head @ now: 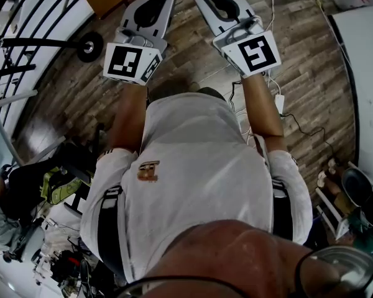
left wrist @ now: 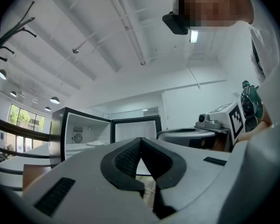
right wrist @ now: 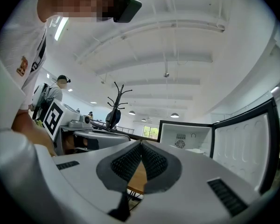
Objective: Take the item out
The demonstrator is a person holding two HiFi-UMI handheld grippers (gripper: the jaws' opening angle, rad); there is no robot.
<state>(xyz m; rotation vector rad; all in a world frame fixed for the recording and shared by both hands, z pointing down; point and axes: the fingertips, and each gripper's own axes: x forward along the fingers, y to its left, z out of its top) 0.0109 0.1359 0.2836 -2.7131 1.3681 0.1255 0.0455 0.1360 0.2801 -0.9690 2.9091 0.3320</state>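
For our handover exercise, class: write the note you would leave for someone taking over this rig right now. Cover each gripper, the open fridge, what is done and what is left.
Left gripper: jaws shut, nothing between them.
Right gripper: jaws shut, nothing between them.
Fridge: stands ahead of both grippers and neither touches it. Its door is open.
Pale flat item: lies on a shelf inside the fridge. It is too small to tell what it is.
Done: the door is already open.
Left: open a gripper, reach in, grip the item and take it out.
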